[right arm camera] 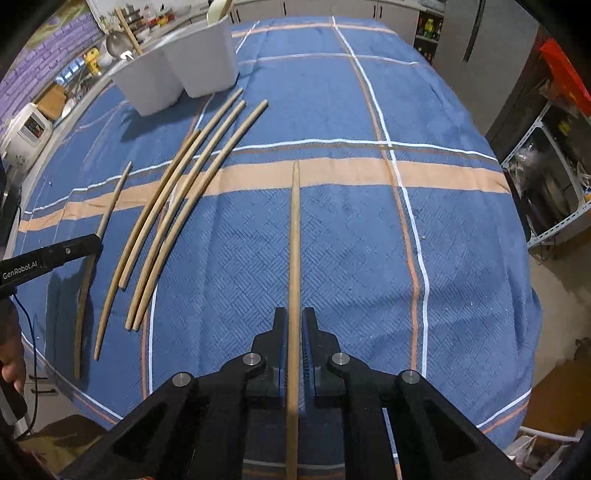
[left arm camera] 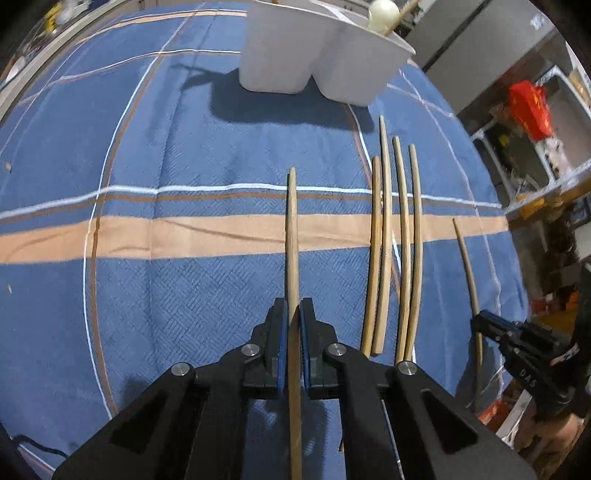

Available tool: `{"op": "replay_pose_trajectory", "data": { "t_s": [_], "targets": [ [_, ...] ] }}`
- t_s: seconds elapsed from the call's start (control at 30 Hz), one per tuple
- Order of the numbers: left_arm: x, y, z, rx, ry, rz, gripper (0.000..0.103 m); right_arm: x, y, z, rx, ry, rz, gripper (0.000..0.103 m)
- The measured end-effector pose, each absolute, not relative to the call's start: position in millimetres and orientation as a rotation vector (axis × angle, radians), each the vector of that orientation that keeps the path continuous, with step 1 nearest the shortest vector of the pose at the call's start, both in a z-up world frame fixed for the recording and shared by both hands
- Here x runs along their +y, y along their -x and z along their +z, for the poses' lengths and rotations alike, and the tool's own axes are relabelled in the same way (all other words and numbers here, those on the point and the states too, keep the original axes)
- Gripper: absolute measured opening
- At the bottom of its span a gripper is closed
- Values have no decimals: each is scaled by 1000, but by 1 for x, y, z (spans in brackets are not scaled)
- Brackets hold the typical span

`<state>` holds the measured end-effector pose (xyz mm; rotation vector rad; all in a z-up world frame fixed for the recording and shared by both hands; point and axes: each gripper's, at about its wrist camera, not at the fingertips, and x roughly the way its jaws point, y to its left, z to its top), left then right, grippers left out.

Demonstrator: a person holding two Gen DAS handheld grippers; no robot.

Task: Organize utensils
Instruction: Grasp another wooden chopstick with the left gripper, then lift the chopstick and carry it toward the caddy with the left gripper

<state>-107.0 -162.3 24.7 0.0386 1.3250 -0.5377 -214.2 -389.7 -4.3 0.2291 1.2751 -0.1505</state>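
Observation:
My left gripper is shut on a wooden chopstick that points forward above the blue cloth. My right gripper is shut on another wooden chopstick, also pointing forward. Several loose chopsticks lie side by side on the cloth to the right of the left gripper; in the right wrist view these loose chopsticks lie to the left. A white two-compartment holder stands at the far side, with a pale spoon in it. The holder shows far left in the right wrist view.
A blue cloth with orange and white stripes covers the table. The right gripper shows at the left view's right edge, the left gripper at the right view's left edge. Shelves with clutter stand beyond the table's right edge.

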Motion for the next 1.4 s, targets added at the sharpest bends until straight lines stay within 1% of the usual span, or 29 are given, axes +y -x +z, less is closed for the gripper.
{"op": "replay_pose_trajectory", "data": {
  "t_s": [0.23,0.37,0.43,0.47,0.5,0.6,0.63,0.7,0.73,0.77,0.97,1.23,1.4],
  "targets": [
    [-184,96,24,1364,-188,-552,6,-382,180,-7,1391,-108,-146,9],
    [-192,91,25,1366,-237,-565,7,-381,163,-7,1439,-97,-135,12],
    [-196,87,25,1367,-249,-577,7,-382,155,-8,1452,-106,-123,14],
    [-198,85,25,1367,-252,-583,7,-383,151,-8,1456,-116,-112,18],
    [-200,83,25,1364,-257,-593,7,-384,143,-7,1457,-128,-102,24],
    [-204,77,25,1352,-264,-621,7,-380,138,-7,1436,-118,-99,29],
    [-206,75,24,1348,-267,-629,7,-375,139,-6,1424,-98,-104,28],
    [-207,74,24,1342,-270,-646,7,-367,142,-6,1383,-92,-103,19],
    [-207,74,24,1336,-269,-655,7,-365,146,-5,1366,-88,-108,9],
    [-205,75,24,1331,-262,-656,6,-362,148,-4,1338,-82,-112,8],
    [-184,87,32,1272,-148,-648,6,-360,164,1,1199,-199,-89,7],
    [-144,116,82,1086,-22,-693,6,-369,201,43,981,-340,-76,7],
    [-127,128,111,978,34,-673,6,-373,215,62,886,-392,-79,7]
  ]
}}
